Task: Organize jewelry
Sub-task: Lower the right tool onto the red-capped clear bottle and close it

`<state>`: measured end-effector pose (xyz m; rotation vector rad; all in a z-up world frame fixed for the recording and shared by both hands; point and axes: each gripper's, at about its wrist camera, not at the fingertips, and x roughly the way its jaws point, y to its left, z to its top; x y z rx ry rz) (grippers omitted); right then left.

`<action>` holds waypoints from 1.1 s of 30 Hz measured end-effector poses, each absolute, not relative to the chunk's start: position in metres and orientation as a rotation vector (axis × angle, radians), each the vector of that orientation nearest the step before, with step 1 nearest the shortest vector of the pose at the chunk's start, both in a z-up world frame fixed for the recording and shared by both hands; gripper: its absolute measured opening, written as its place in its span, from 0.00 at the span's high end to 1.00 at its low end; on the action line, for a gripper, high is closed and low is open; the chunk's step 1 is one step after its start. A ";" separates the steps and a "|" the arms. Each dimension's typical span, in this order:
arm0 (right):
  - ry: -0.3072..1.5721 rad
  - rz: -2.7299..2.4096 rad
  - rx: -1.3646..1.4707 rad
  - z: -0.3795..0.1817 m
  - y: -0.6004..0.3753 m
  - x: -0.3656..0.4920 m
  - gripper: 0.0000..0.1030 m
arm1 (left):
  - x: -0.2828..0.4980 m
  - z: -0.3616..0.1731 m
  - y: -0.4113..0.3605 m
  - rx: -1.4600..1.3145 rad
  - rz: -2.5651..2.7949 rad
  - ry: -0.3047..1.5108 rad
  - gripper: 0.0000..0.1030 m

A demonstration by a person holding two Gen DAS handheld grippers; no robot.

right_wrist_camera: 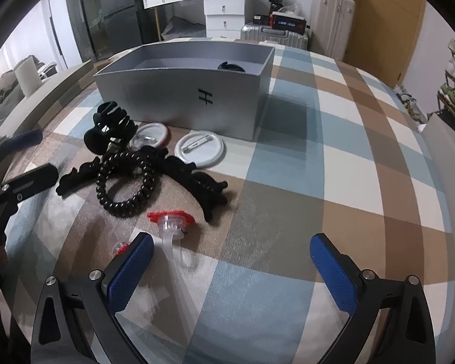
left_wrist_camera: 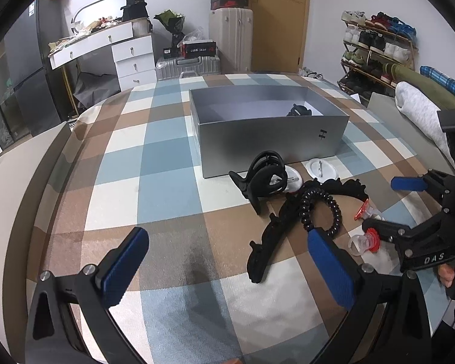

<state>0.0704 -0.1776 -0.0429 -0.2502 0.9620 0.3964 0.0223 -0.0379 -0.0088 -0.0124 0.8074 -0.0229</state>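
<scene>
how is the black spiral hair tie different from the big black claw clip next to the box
The spiral hair tie is a coiled ring lying flat, draped over the black headband; the claw clip is a solid toothed clip standing taller, resting partly on a white pin badge. The hair tie looks glossy and beaded, the claw clip matte. The claw clip sits nearer the grey box. Both are black and still outside the box.

Checked cloth (right_wrist_camera: 303, 151) bears grey box (right_wrist_camera: 179, 97), hair clips (right_wrist_camera: 112, 130), coil tie (right_wrist_camera: 124, 182), badges (right_wrist_camera: 200, 148).
</scene>
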 end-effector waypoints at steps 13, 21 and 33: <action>0.933 0.300 -0.227 -0.036 -0.195 0.077 0.00 | 0.023 -0.009 -0.038 -0.009 -0.019 0.810 0.01; 0.918 0.338 -0.223 -0.034 -0.181 0.071 0.01 | 0.023 -0.011 -0.037 -0.009 -0.020 0.815 0.01; 0.906 0.457 -0.187 -0.027 -0.176 0.064 0.44 | 0.022 -0.011 -0.037 -0.008 -0.017 0.817 0.01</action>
